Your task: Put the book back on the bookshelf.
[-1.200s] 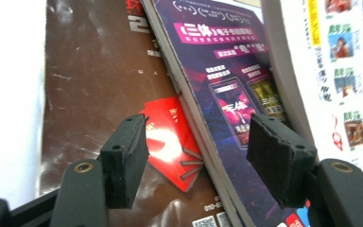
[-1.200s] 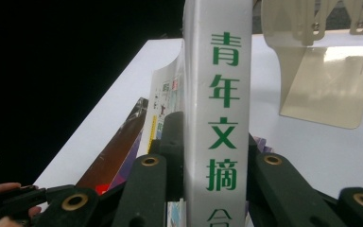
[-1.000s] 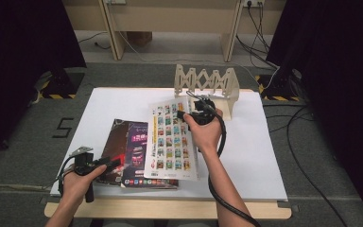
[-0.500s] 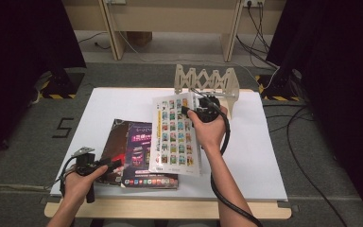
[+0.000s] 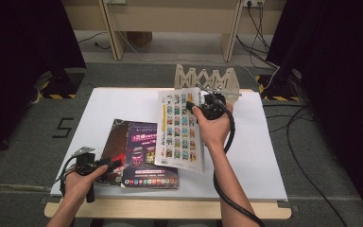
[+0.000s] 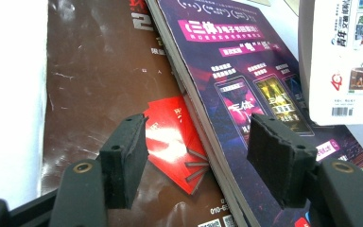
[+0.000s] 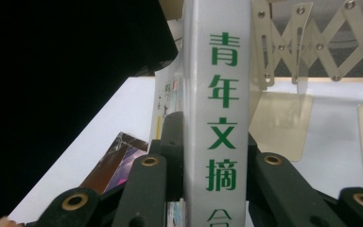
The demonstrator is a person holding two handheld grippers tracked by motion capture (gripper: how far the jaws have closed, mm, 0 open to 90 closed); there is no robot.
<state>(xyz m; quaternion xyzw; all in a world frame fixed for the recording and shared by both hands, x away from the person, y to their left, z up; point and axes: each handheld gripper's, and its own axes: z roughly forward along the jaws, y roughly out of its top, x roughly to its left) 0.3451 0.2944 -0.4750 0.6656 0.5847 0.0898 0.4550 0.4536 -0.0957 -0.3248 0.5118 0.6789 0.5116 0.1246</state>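
The white-topped counter (image 5: 264, 156) carries a wooden accordion-style rack (image 5: 207, 78) at its far edge, and the step in hand looks like shelving books there. The thick white-spined book with a grid of small pictures on its cover (image 5: 179, 127) is lifted by its far end, tilted, its near edge perhaps resting on the purple-covered magazine (image 5: 146, 156) and brown-covered magazine (image 5: 111, 151). The right claw (image 5: 210, 105) clamps its spine, wrist raised toward the rack. Next it needs standing upright into a slot. The left claw (image 6: 196, 161) hangs released over the magazines.
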